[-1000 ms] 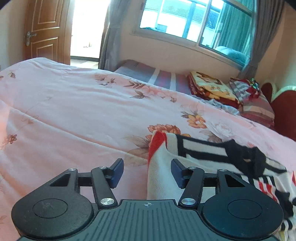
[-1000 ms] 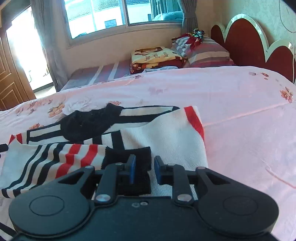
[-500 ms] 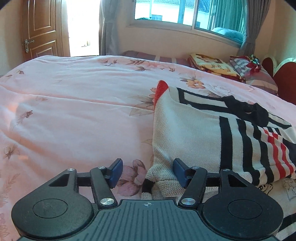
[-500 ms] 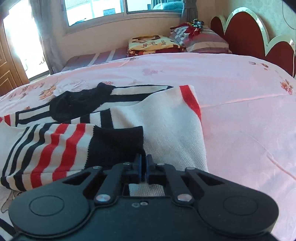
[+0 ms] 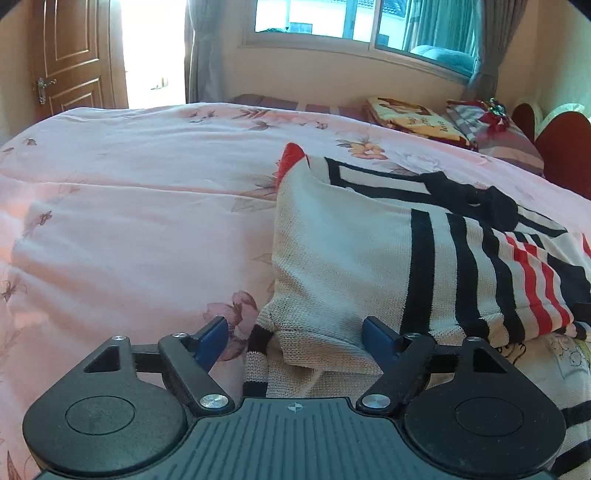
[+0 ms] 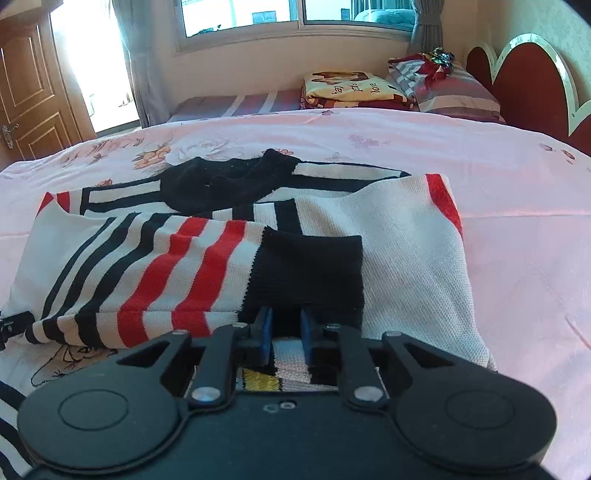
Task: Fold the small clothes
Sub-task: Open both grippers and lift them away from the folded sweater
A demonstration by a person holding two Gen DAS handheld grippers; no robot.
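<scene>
A small cream knit sweater [image 5: 351, 254] with black and red stripes lies on the pink bed; it also shows in the right wrist view [image 6: 406, 251]. A striped sleeve [image 6: 147, 273] with a black cuff [image 6: 306, 273] is folded across the body. My left gripper [image 5: 295, 332] is open, its blue pads either side of the sweater's near left fold. My right gripper [image 6: 286, 328] has its jaws slightly apart at the edge of the black cuff, with no cloth clearly pinched.
The pink floral bedspread [image 5: 129, 221] stretches left and far. Folded blankets [image 6: 351, 88] and a striped pillow [image 6: 450, 88] lie at the far edge by the red headboard [image 6: 528, 85]. A wooden door [image 5: 70, 62] and a window [image 5: 351, 22] stand beyond.
The right gripper was shut on the black cuff half a second ago and has now parted slightly. The left gripper stayed open and drew back along the sweater's left edge.
</scene>
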